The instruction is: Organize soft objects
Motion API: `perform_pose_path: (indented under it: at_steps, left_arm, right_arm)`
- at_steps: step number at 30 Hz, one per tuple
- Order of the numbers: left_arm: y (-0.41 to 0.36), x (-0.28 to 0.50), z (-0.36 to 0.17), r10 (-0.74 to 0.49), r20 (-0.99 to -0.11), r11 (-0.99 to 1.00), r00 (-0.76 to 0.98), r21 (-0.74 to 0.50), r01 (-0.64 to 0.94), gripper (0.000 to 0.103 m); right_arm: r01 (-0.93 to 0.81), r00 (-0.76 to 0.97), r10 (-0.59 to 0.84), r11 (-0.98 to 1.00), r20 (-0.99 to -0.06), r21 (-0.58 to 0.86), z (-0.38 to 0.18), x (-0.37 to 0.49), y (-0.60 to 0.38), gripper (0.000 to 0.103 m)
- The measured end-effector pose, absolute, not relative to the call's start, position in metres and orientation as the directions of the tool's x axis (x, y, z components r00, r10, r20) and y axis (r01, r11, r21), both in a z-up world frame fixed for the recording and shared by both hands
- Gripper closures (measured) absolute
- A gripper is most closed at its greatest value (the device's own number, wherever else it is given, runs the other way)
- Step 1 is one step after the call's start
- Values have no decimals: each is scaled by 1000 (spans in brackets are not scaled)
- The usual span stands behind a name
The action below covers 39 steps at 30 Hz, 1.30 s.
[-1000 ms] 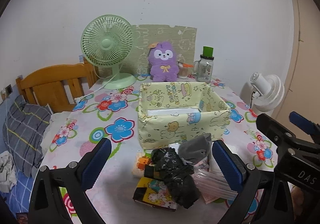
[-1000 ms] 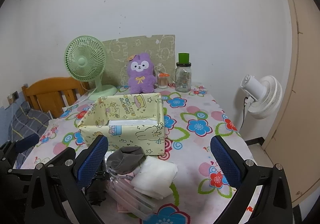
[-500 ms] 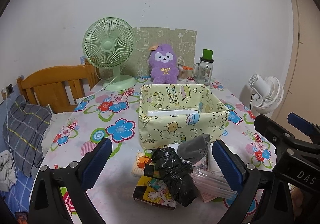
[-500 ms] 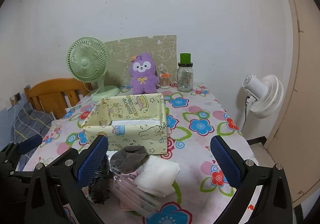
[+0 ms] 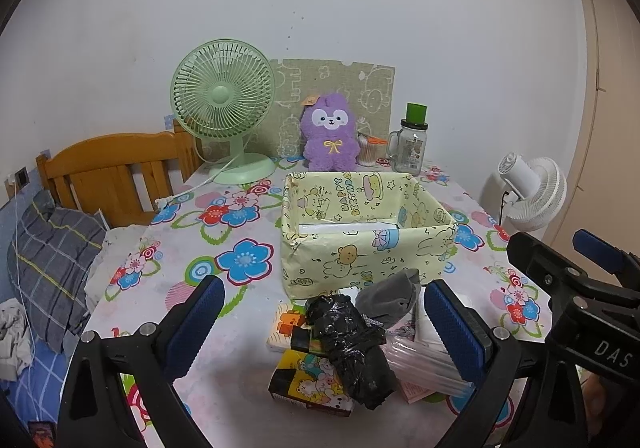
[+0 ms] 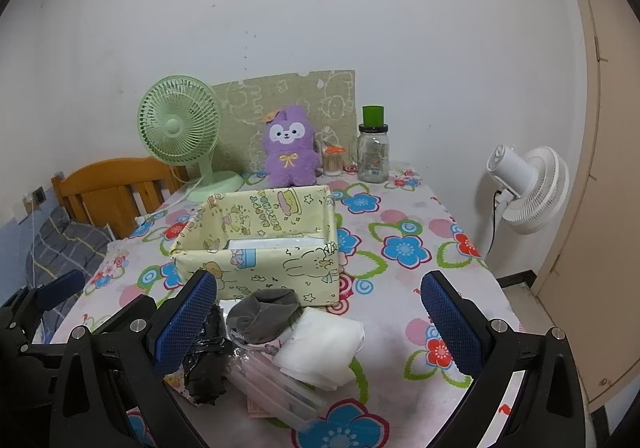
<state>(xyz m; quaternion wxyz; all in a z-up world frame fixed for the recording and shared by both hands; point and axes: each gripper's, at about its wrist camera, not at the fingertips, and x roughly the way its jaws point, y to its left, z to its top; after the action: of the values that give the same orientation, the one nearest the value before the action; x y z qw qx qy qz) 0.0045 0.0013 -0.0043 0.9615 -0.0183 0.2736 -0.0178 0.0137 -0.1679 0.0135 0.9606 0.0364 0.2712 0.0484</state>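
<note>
A pile lies on the flowered table in front of a yellow cartoon-print box [image 5: 368,252] [image 6: 276,272]. In it are a crumpled black plastic bag [image 5: 352,344] [image 6: 206,364], a grey sock [image 5: 386,298] [image 6: 262,312], a white cloth [image 6: 324,348], a clear packet of straws [image 6: 272,384] and a colourful carton [image 5: 308,384]. My left gripper [image 5: 324,332] hangs open over the black bag, touching nothing. My right gripper [image 6: 318,322] is open above the sock and white cloth, empty. Something white lies inside the box.
At the table's back stand a green fan [image 5: 224,108], a purple plush [image 5: 330,138], a glass jar with a green lid [image 5: 412,144] and a small cup of sticks [image 6: 334,160]. A wooden chair [image 5: 112,172] is on the left, a white fan [image 6: 528,188] on the right.
Both views have shifted slightly: the box and pile sit a little higher and further off than a second ago. Nothing on the table moved and both grippers stayed open.
</note>
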Motion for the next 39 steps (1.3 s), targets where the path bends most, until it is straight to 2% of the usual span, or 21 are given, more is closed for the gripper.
perform_pose_path:
  at_steps: [18, 33, 39]
  left_arm:
    - [0, 10, -9, -43, -540, 999, 841, -47, 20, 3]
    - [0, 36, -34, -58, -602, 998, 796, -62, 26, 7]
    - [-3, 46, -48, -38, -634, 999, 772, -40, 16, 8]
  right_arm:
    - [-77, 842, 120, 992, -526, 103, 12, 17, -166, 0]
    - [-82, 826, 116, 993, -552, 86, -7, 38, -159, 0]
    - [-89, 818, 128, 991, -561, 97, -17, 48, -156, 4]
